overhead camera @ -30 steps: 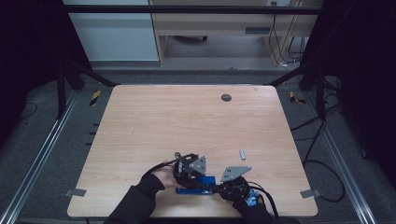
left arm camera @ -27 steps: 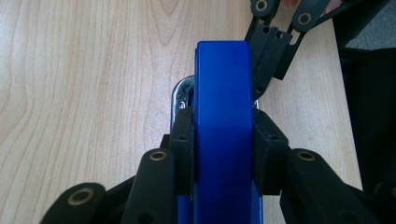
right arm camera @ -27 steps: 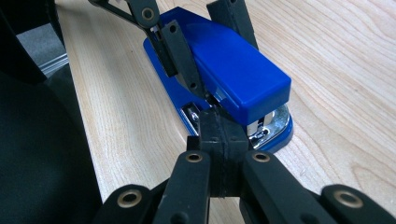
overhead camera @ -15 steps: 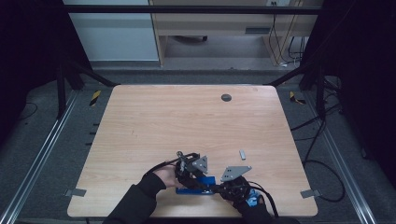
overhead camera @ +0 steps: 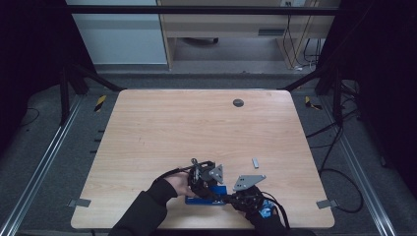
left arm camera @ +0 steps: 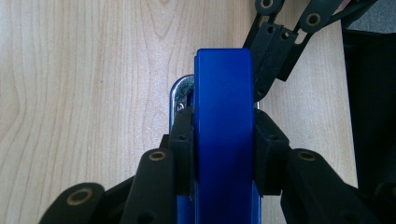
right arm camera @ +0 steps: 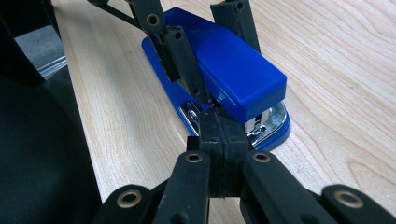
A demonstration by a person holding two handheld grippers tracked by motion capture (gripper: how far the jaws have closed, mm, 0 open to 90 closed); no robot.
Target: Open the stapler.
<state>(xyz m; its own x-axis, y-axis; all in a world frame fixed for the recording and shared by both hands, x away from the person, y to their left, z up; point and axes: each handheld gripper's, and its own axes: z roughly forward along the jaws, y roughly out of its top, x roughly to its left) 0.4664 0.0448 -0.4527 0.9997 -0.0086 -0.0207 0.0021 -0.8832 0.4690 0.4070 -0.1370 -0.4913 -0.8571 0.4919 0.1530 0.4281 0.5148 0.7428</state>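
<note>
Blue plastic is what we grip: a stapler [overhead camera: 205, 195] lying near the table's [overhead camera: 196, 128] front edge, at about six o'clock in the high view. Our left gripper [left arm camera: 223, 135] is clamped across its top arm, pads pressing both sides; those jaws have just been closing a little on it. Our right gripper [right arm camera: 219, 128] has its jaws pressed together with nothing between them, tips resting at the stapler's metal mouth beside the base.

We judge the risks as follows. Should the right tips push sideways at that mouth, the stapler could pivot within the left grip, since smooth plastic gives the pads little bite. Being so near the edge, a slip could send it off towards six o'clock. Pressing down on the top arm might also fire a staple against the right tips. A small grey piece [overhead camera: 255, 162] lies at about two o'clock from the stapler, well apart.

We can read no brand, label or writing anywhere.
</note>
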